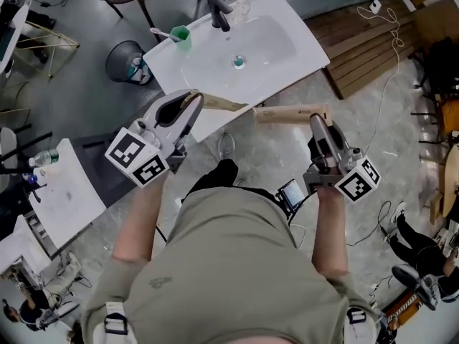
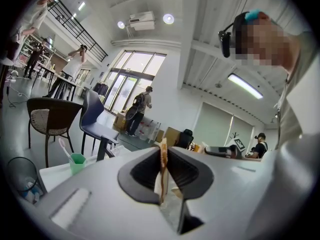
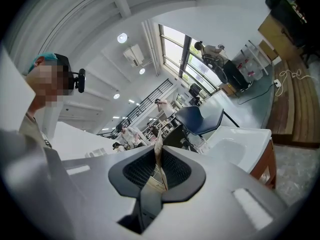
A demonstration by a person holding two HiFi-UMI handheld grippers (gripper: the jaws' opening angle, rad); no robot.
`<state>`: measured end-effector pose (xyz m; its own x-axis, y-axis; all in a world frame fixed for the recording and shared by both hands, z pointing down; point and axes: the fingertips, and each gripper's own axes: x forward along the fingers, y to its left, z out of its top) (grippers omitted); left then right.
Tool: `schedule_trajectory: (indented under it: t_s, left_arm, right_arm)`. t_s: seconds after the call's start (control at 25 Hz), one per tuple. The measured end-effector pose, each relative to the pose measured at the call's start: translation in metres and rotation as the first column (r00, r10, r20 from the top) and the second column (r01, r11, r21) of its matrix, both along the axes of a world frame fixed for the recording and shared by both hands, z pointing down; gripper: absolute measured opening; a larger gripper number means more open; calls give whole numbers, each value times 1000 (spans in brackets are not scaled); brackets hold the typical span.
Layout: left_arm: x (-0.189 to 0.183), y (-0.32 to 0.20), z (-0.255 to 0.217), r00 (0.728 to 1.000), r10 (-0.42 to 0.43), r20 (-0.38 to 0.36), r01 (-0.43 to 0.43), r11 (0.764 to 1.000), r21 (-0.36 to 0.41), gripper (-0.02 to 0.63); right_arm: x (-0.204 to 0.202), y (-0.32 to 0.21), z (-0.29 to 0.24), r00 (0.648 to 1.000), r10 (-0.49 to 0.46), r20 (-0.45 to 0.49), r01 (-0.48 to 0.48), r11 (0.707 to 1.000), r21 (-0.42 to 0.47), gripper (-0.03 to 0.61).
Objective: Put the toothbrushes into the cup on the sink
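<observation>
A white sink (image 1: 287, 45) carries a green cup (image 1: 180, 36) at its left corner, and one toothbrush (image 1: 159, 31) stands in the cup. My left gripper (image 1: 192, 102) is shut on a tan paper package (image 1: 224, 104) held below the sink's front edge. My right gripper (image 1: 316, 118) is shut on a longer tan package (image 1: 290, 113). The two package ends almost meet. In the left gripper view the thin tan package (image 2: 163, 159) is pinched between the jaws, with the cup (image 2: 77, 163) at left. The right gripper view shows the tan package (image 3: 158, 159) clamped edge-on.
A faucet (image 1: 219, 9) stands at the sink's back edge and a drain (image 1: 238, 62) sits in the basin. A dark waste bin (image 1: 128, 61) is left of the sink. A white table (image 1: 61, 192) stands at my left. Cables and wooden boards (image 1: 373, 45) lie to the right.
</observation>
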<state>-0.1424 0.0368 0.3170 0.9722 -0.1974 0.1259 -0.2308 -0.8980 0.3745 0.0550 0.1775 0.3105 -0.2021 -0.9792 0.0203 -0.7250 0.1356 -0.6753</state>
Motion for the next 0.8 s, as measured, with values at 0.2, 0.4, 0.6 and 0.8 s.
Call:
schedule_trajectory:
  t_s: [0.2,0.4,0.6,0.8]
  left_arm:
    - [3,-25,-2,1000,4,-6,-4,1000,0,41]
    - [7,-45,-2,1000,11,-1,-11,1000,4,41]
    - [15,-62,-3,1000,24,-12,-24,1000,1,41]
    - [18,-80,-8,1000,20,-23,-20,1000,7,41]
  right_arm:
    - [2,-23,-4,1000,3,-9,-3,1000,-6,48]
    - [9,-43,-4,1000,12,-14,-12,1000,-15,48]
    - [16,-59,-5,1000,21,-21,-21,1000,-7,48]
    - [22,-71,-7,999,31,-25,-32,999,-10,48]
